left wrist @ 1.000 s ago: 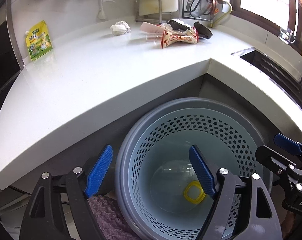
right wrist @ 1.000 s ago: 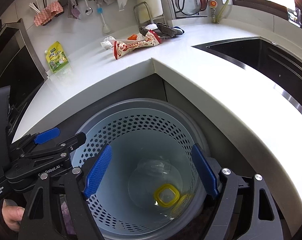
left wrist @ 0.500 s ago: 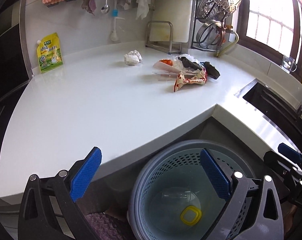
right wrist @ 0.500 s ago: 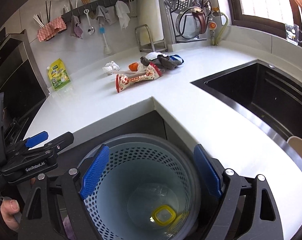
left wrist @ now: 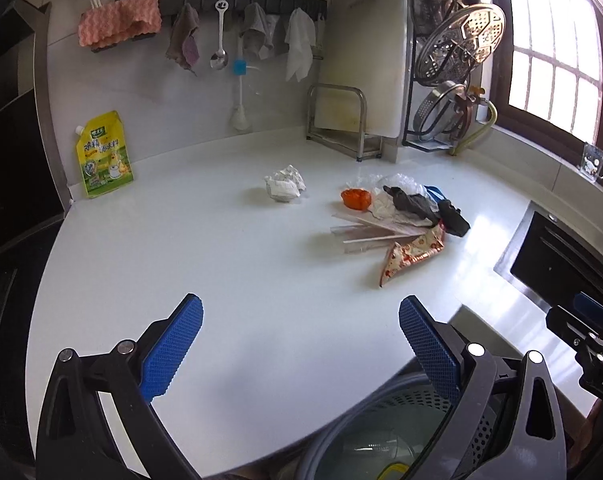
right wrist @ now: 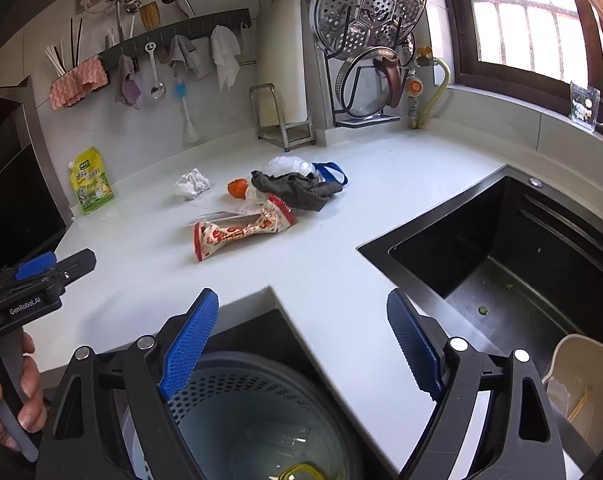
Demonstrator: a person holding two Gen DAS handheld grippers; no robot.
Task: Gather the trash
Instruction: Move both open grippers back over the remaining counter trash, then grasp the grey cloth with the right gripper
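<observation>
Trash lies on the white counter: a crumpled paper ball, an orange scrap, a dark rag, clear plastic, flat sticks and a red-and-white snack wrapper. The wrapper, rag and paper ball also show in the right wrist view. A grey perforated bin stands below the counter corner with a yellow-rimmed lid inside. My left gripper and right gripper are both open and empty, above the bin's edge.
A yellow-green sauce pouch leans on the back wall. A cutting-board stand and pot-lid rack stand at the back. A black sink lies to the right. Utensils and cloths hang on a wall rail.
Both grippers have risen and tilted up from looking into the bin to looking across the counter. The bin has slid to the bottom of both views. Both stay open.
</observation>
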